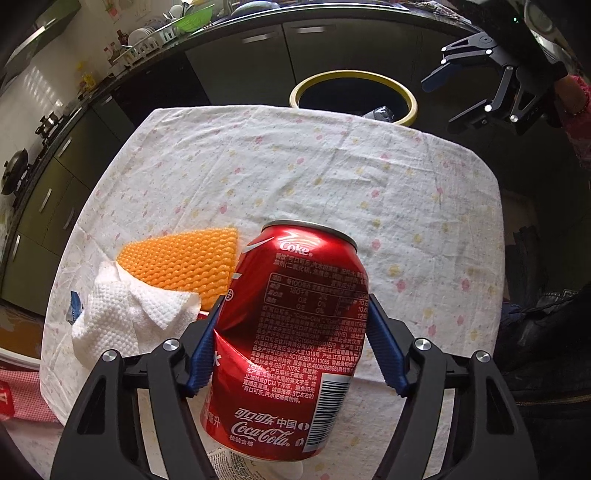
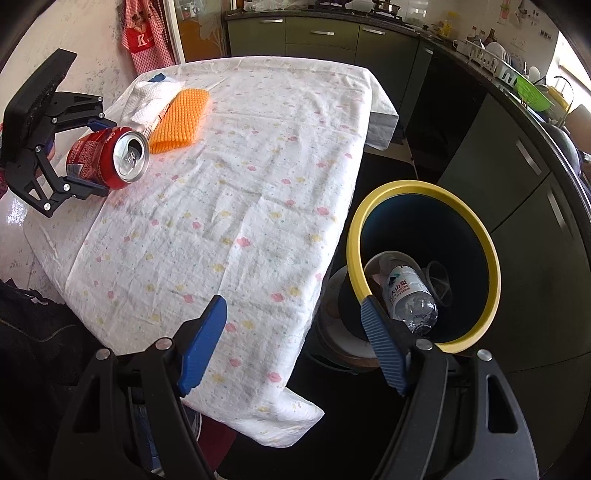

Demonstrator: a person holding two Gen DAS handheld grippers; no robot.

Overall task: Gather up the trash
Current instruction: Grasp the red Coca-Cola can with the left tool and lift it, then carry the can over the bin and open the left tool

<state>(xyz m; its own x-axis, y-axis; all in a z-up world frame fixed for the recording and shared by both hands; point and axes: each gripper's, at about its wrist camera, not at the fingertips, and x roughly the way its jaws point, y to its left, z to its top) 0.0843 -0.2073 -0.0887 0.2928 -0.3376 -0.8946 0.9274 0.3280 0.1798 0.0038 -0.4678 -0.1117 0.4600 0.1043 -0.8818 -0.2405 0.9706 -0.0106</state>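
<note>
Dark green cabinets [image 2: 388, 40] under a dark counter [image 1: 258, 22] wrap two sides of the room, with a dish rack [image 2: 491, 59] and green colander [image 2: 532, 90] on top. The tabletop [image 2: 258, 147], under a white flowered cloth, stands in the middle; its broad centre and the edge nearest the bin are bare, and the cloth hangs over that edge. The bin [image 2: 491, 254], dark with a yellow rim, sits on the floor just beside that edge, mouth open upward, a crushed water bottle [image 2: 410, 295] and clear plastic inside.

At the opposite corner lie an orange sponge [image 1: 184, 258] and, touching it, a crumpled paper towel [image 1: 125, 317].

The left gripper [image 1: 291, 339] is clamped on a dented red can [image 1: 295, 332], blue pads pressing its sides, the can held over that corner with its opened top facing the bin. The right gripper [image 2: 291, 339] is spread wide with nothing between its pads, straddling the tabletop's edge and the bin rim.
</note>
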